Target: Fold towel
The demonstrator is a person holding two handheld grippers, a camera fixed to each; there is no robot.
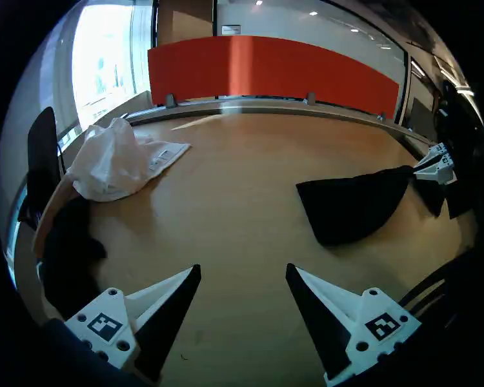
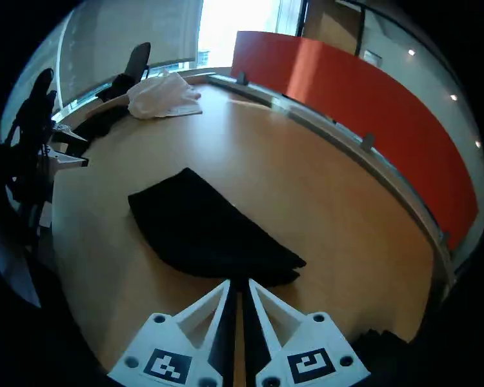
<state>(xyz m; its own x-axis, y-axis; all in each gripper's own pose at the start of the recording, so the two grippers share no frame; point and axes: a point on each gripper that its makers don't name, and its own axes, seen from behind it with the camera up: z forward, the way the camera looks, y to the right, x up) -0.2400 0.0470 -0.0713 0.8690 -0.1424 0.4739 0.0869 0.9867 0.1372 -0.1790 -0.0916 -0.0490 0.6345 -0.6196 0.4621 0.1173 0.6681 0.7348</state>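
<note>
The left gripper (image 1: 242, 267), with square coded markers (image 1: 105, 324) on its fingers, hovers spread wide over the wooden table (image 1: 242, 168). The right gripper (image 2: 240, 282), held low, pinches the near edge of the black towel (image 2: 203, 226) lying mid-table.

Towel (image 2: 203, 229) on the table (image 2: 319, 187), bag (image 2: 161, 95) near its far edge, partition (image 2: 371, 97) behind

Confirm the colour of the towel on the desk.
Plain black towel, no pattern visible; clearest in the right gripper view.
</note>
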